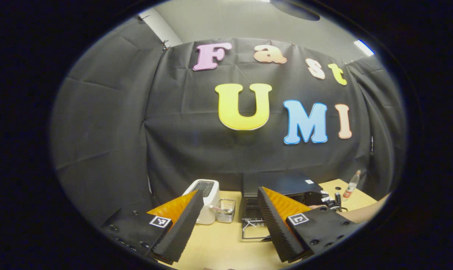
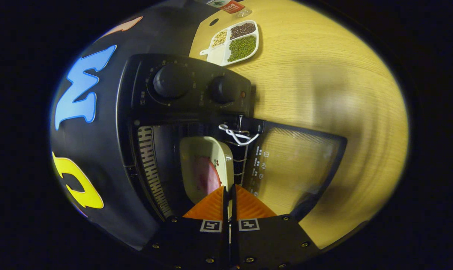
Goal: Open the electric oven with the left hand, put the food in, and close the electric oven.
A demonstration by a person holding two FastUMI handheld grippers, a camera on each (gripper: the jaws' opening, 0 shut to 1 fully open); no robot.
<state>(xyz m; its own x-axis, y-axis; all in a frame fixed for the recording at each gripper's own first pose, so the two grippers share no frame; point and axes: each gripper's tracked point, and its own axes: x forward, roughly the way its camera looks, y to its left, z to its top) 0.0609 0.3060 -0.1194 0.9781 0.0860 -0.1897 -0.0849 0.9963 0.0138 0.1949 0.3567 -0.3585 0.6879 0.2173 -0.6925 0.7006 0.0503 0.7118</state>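
Oven [image 2: 181, 97] matte black, glass door [image 2: 297, 165] down; right fingers [image 2: 225, 198] pinching rectangular ceramic dish [image 2: 206, 165] rim; left fingers [image 1: 191, 221] ribbed, spread.

Left gripper view: the oven [image 1: 282, 185] is sitting on the counter [image 1: 226, 243] against the booth wall, its door [image 1: 254, 225] lying open toward the front; a toaster [image 1: 206, 200] is standing to its left with a wire basket [image 1: 225, 210] between them, and a bottle [image 1: 352, 184] to its right. Right gripper view: a dish [image 2: 206, 170] is resting inside the oven [image 2: 166, 123], and a divided tray [image 2: 236, 42] is lying on the counter [image 2: 324, 93] beside it.
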